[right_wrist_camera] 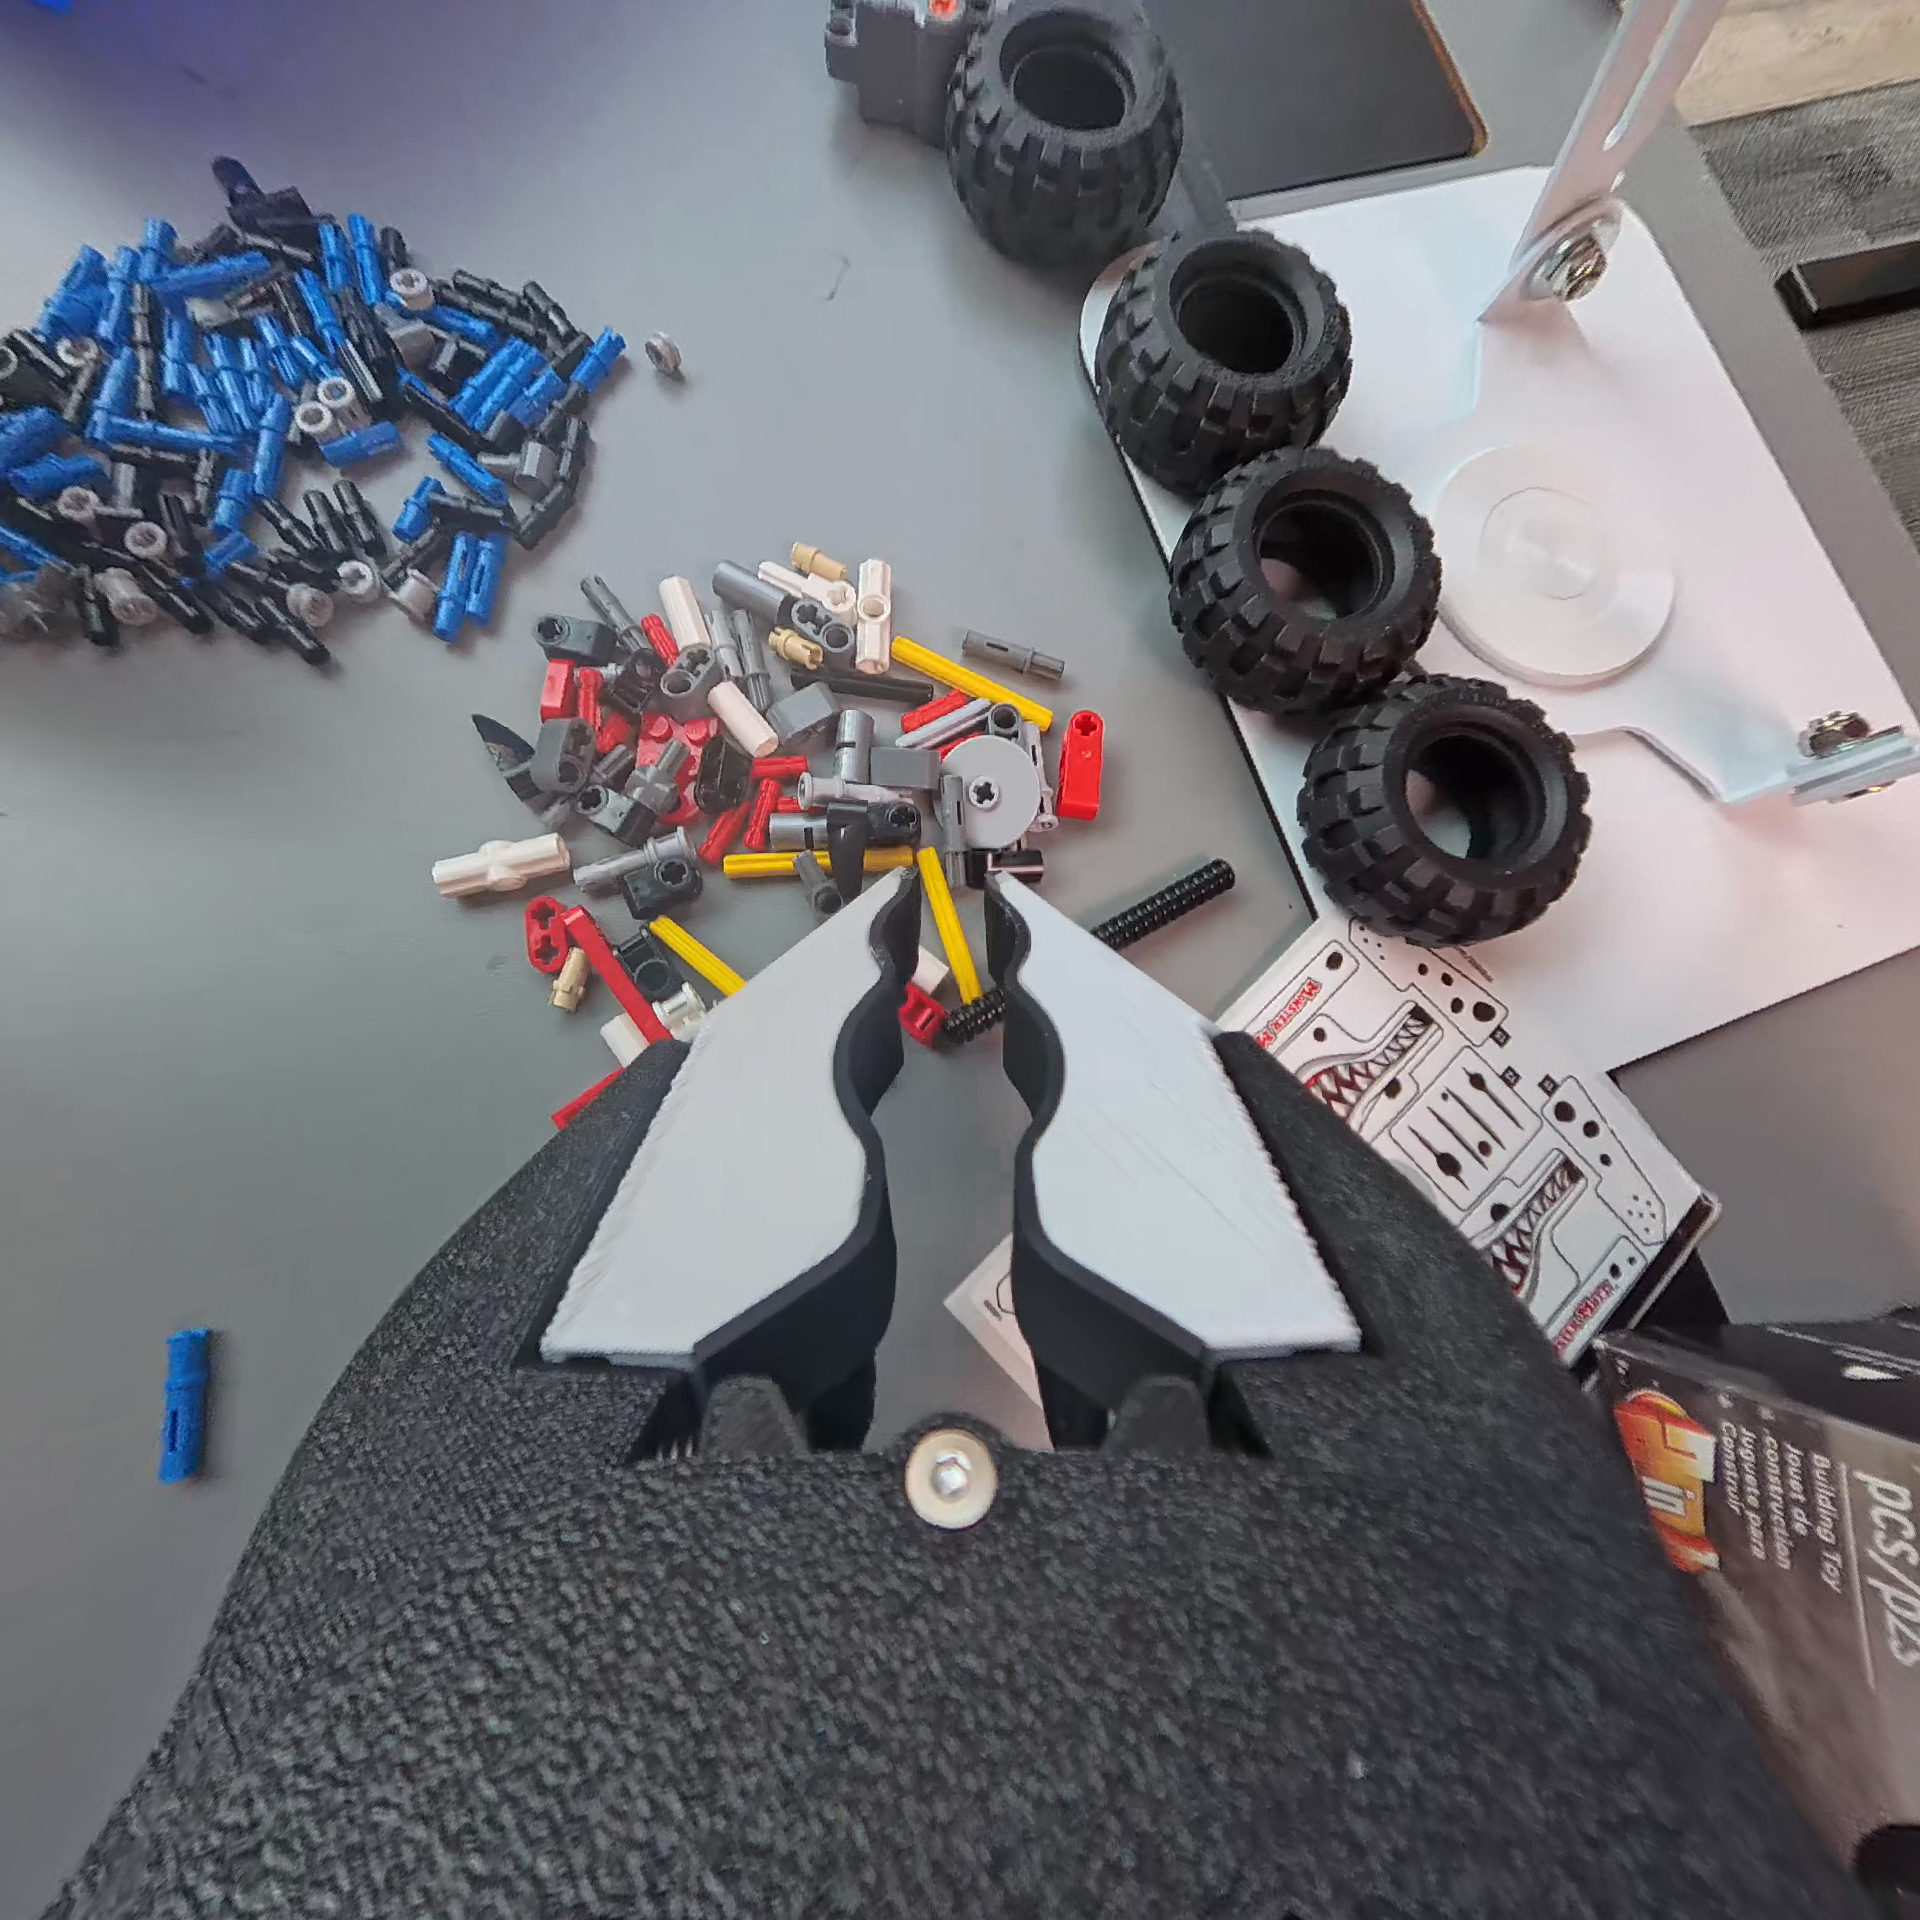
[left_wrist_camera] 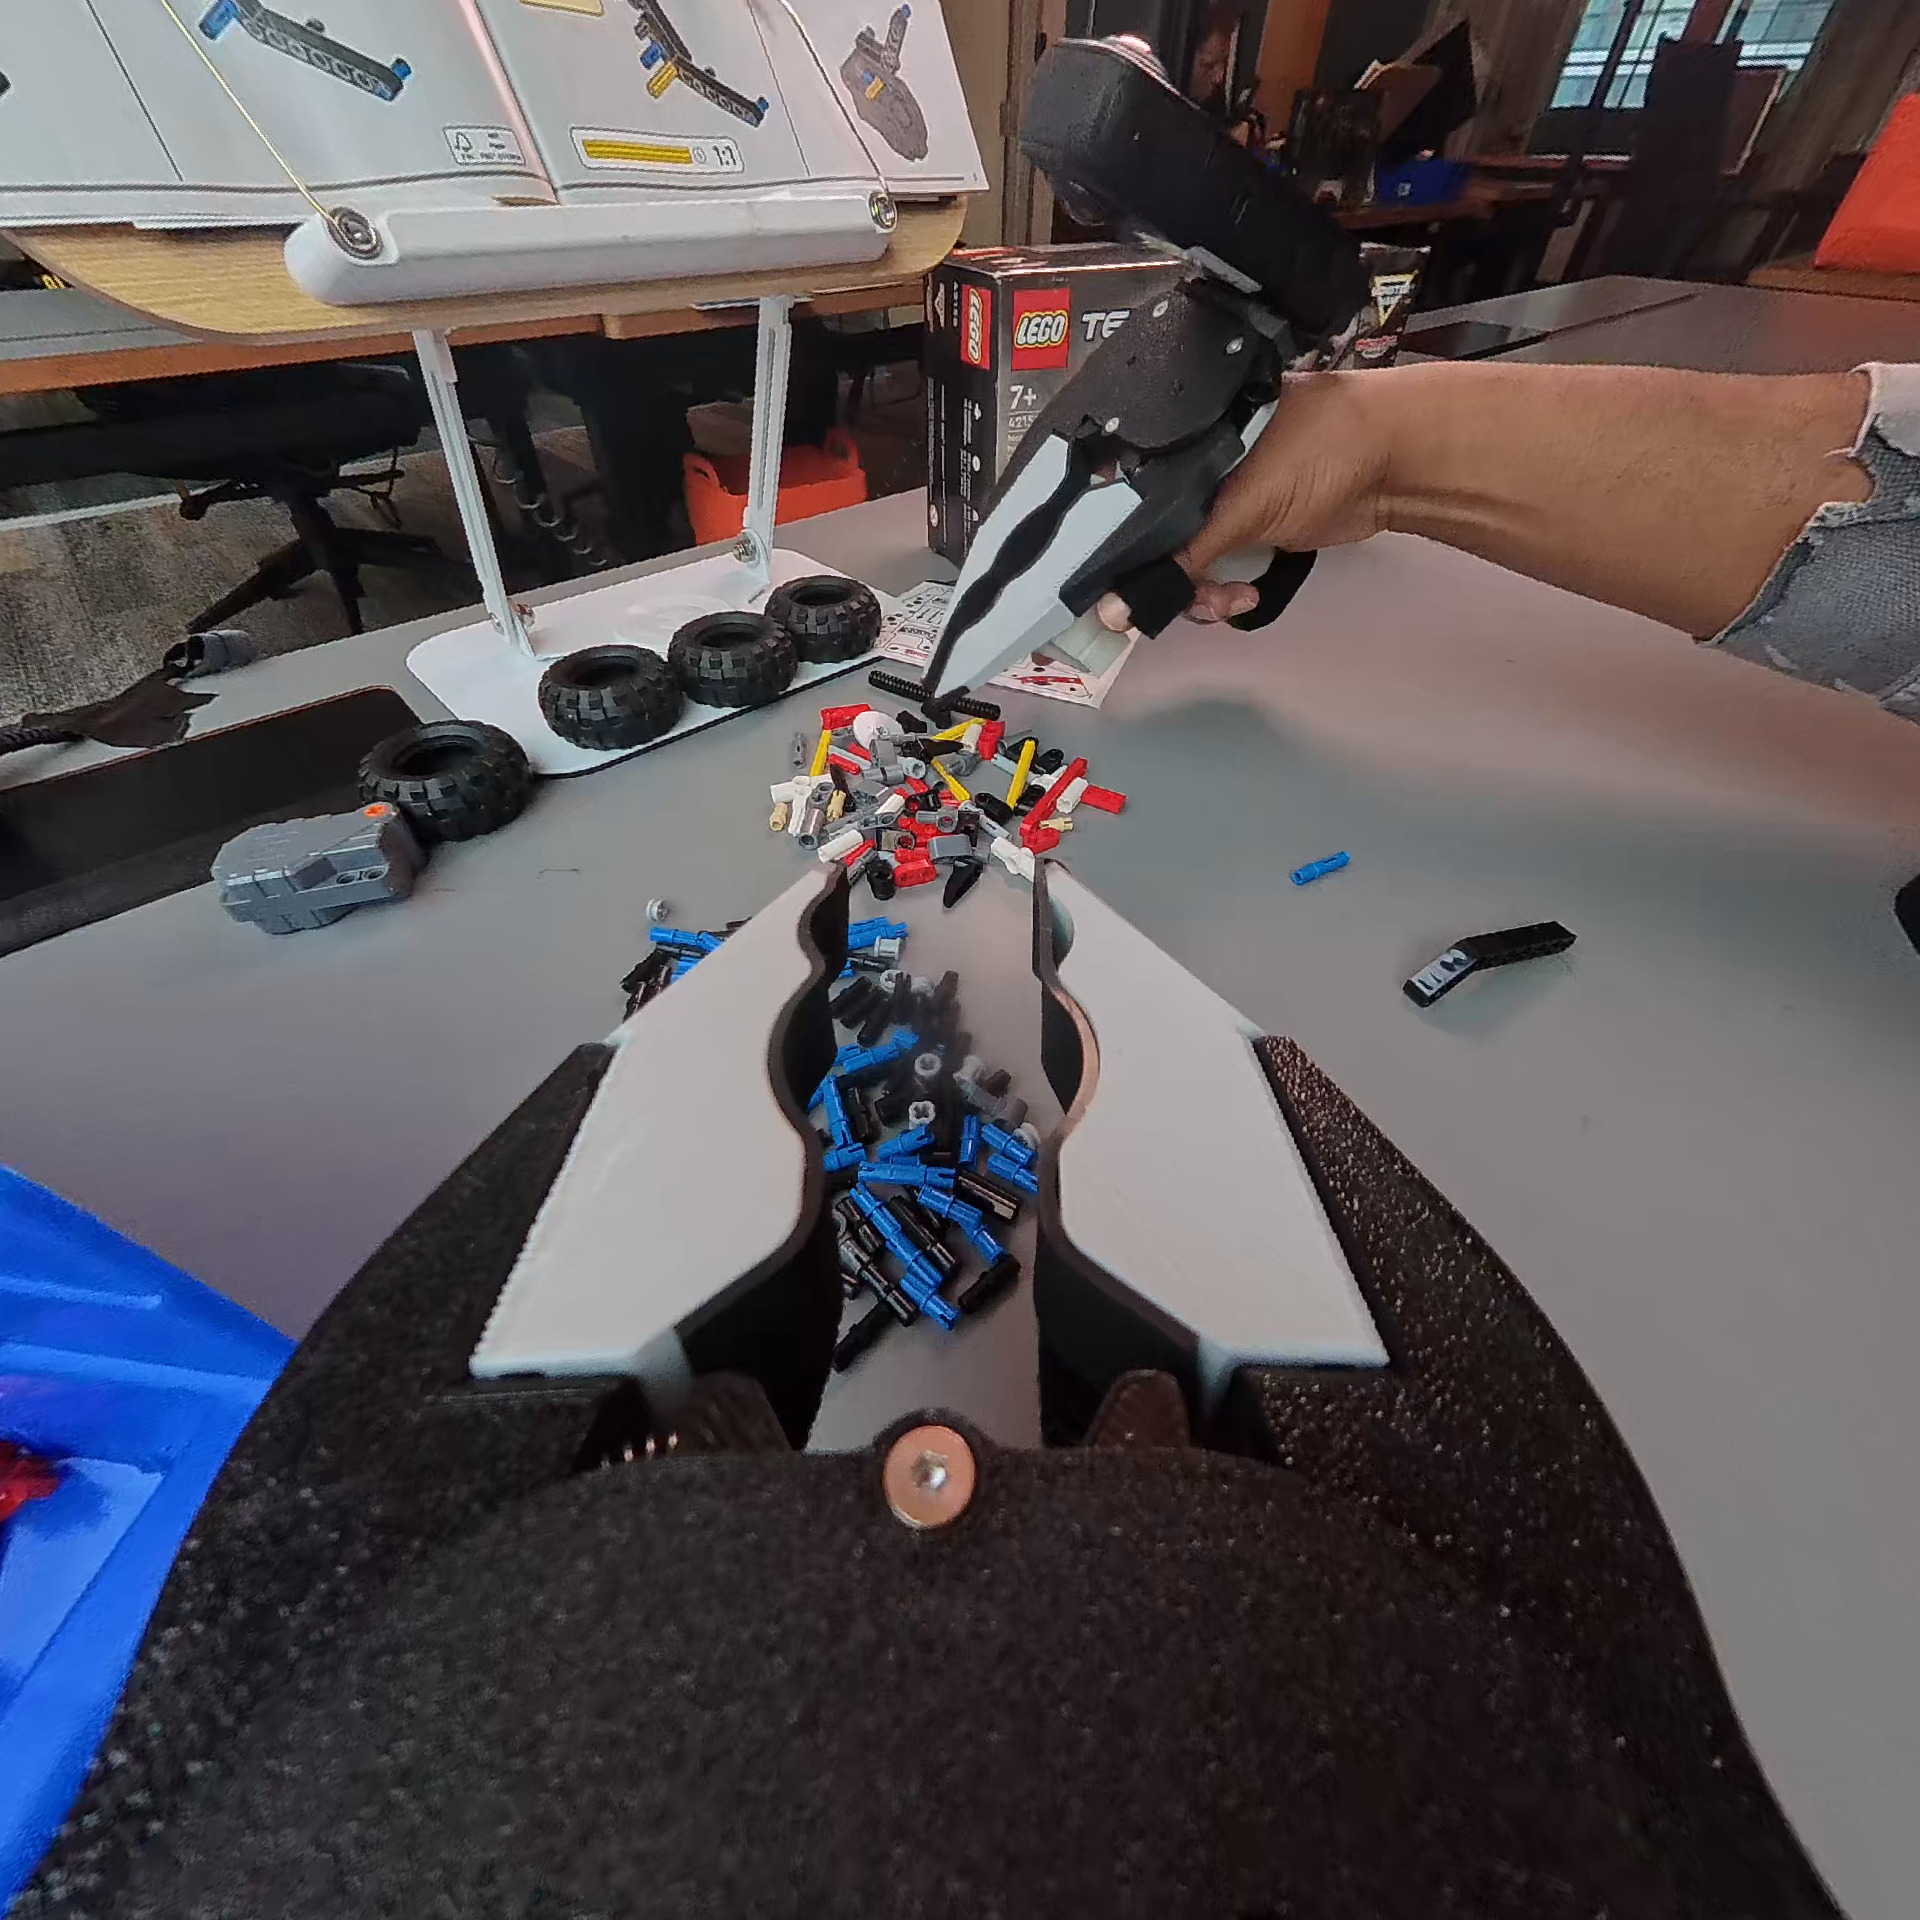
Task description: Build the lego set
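Observation:
My left gripper (left_wrist_camera: pixel 938 873) is open and empty, low over a pile of blue and black pins (left_wrist_camera: pixel 914 1143) that shows between its fingers. My right gripper (right_wrist_camera: pixel 948 881) is open by a narrow gap. It points down at the near edge of a mixed pile of red, yellow, grey and white parts (right_wrist_camera: pixel 790 769). A yellow axle (right_wrist_camera: pixel 945 925) lies on the table between its fingers. A black ribbed rod (right_wrist_camera: pixel 1164 904) lies just right of the tips. In the left wrist view the right gripper (left_wrist_camera: pixel 951 686) is held by a hand beyond the mixed pile (left_wrist_camera: pixel 925 800).
Several black tyres (right_wrist_camera: pixel 1444 805) sit along the white stand base (right_wrist_camera: pixel 1714 520), which carries the instruction booklet (left_wrist_camera: pixel 520 104). Also on the table: a sticker sheet (right_wrist_camera: pixel 1455 1122), the set's box (left_wrist_camera: pixel 1039 384), a grey motor block (left_wrist_camera: pixel 312 868), a lone blue pin (left_wrist_camera: pixel 1320 868), a black bent beam (left_wrist_camera: pixel 1486 961), and a blue bin (left_wrist_camera: pixel 83 1403) at near left.

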### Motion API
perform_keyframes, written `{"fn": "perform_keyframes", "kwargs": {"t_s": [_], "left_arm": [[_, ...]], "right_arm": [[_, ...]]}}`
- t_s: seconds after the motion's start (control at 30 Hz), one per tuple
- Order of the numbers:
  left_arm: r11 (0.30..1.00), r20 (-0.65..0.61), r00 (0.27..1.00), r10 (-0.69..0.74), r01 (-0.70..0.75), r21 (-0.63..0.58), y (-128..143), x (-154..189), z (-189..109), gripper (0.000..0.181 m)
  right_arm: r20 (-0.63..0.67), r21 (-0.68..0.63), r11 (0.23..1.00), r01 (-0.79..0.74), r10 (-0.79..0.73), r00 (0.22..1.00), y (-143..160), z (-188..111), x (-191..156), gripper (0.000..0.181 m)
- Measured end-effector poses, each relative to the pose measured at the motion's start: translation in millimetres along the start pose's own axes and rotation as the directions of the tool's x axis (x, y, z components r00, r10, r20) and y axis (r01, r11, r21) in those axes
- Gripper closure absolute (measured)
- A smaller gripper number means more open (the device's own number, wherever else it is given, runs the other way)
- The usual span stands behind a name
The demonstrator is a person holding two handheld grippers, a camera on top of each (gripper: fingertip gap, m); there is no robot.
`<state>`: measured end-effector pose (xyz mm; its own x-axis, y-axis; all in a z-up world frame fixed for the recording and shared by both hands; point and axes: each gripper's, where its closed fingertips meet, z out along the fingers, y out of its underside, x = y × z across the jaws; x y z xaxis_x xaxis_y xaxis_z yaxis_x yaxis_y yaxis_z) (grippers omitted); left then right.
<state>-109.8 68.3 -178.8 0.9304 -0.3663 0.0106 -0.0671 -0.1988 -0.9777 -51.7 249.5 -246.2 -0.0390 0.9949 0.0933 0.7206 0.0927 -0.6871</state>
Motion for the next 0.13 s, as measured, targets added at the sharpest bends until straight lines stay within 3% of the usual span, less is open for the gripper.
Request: {"fn": "perform_keyframes", "kwargs": {"t_s": [0.03, 0.13], "left_arm": [[1.000, 0.000, 1.000, 0.000, 0.000, -0.001, 0.3, 0.1, 0.3, 0.146], [1.000, -0.002, 1.000, 0.000, 0.000, -0.004, 1.1, 0.4, 0.9, 0.146]], "right_arm": [[0.009, 0.029, 1.000, -0.009, 0.009, 1.000, -6.9, 0.0, -1.5, 0.173], [0.048, 0.044, 0.999, 0.009, -0.011, 0.999, -15.3, 9.8, -13.3, 0.181]]}}
